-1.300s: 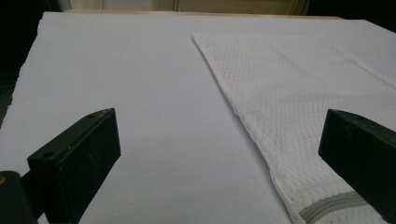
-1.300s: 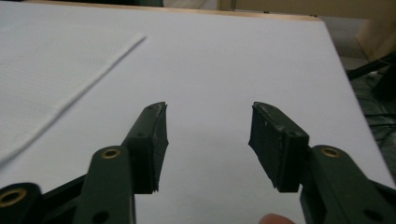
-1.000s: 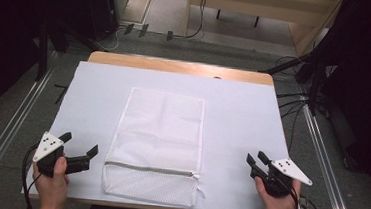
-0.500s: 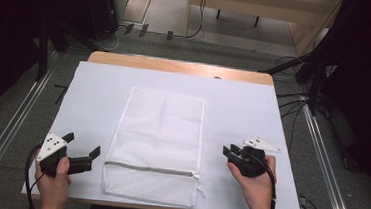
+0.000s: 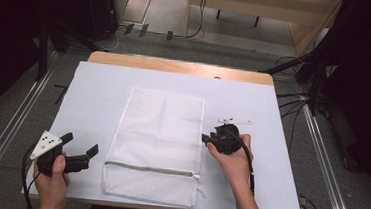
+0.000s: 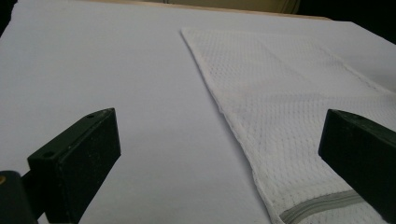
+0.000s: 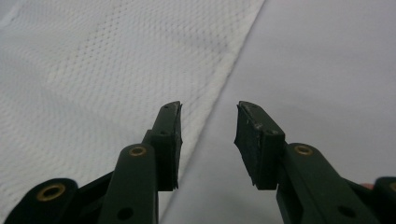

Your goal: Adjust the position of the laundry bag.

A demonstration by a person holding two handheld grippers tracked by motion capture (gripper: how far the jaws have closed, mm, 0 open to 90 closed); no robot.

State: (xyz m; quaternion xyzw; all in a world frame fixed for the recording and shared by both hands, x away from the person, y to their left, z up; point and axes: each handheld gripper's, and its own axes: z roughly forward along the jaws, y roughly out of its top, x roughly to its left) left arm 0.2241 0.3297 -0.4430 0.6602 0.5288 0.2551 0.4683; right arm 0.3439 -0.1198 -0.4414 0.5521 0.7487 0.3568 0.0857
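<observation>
A: High view first. Where is the bag?

B: The mesh bag (image 5: 158, 142) lies flat in the middle of the white worktop (image 5: 99, 92), its grey zip (image 5: 151, 168) near the person's edge. The left tool (image 5: 80, 149) sits at the near left, held in the left hand (image 5: 52, 179), just off the bag's left edge, jaws apart with nothing in them. The right tool (image 5: 205, 137) is at the bag's right edge, about halfway along it, in the right hand (image 5: 231, 161).

A: Is that one holding anything?

B: No. Its jaws have just been closing, yet a gap remains and nothing is clamped.

A: And the left gripper view?

B: The left tool (image 6: 219, 154) stands wide open above the worktop (image 6: 93, 60). The bag (image 6: 289, 93) runs away on the right, its edge between the two jaws and the zip (image 6: 322, 205) at the bottom right.

A: Right gripper view?

B: The right tool (image 7: 208, 140) is partly open. The bag's hemmed edge (image 7: 224, 70) runs up between the jaws, mesh (image 7: 102, 70) to the left, bare worktop (image 7: 327, 60) to the right. The pads press on nothing.
</observation>
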